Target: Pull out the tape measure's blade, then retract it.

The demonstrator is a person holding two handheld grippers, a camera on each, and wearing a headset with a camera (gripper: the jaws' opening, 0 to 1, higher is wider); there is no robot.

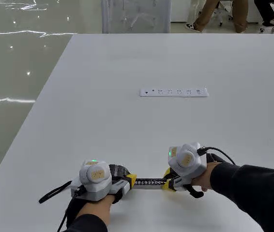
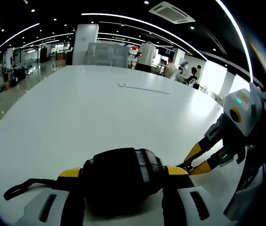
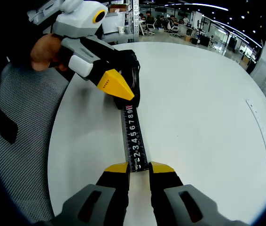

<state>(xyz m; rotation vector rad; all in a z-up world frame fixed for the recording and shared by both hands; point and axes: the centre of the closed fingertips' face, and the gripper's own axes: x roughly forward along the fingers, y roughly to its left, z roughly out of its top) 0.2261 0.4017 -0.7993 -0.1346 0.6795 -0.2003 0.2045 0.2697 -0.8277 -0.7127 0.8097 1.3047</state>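
The right gripper (image 3: 137, 168) is closed on the free end of the blade (image 3: 132, 136), with its yellow fingertips (image 3: 117, 167) pinching the tip from both sides. The blade is extended a short way, numerals up to 9 legible, and runs straight and low over the table to the tape measure case (image 3: 129, 80). The left gripper (image 2: 123, 170) is clamped on this black case, one yellow tip against each flank. The case sits on the white table (image 1: 127, 96) near its front edge. A black wrist strap (image 2: 25, 187) trails leftward across the table from beside the case. In the head view the two grippers face each other, close together, with the blade bridging them. A white power strip (image 1: 174, 92) lies well beyond them, toward mid-table. A mesh chair (image 3: 20, 122) stands beside the table's edge.
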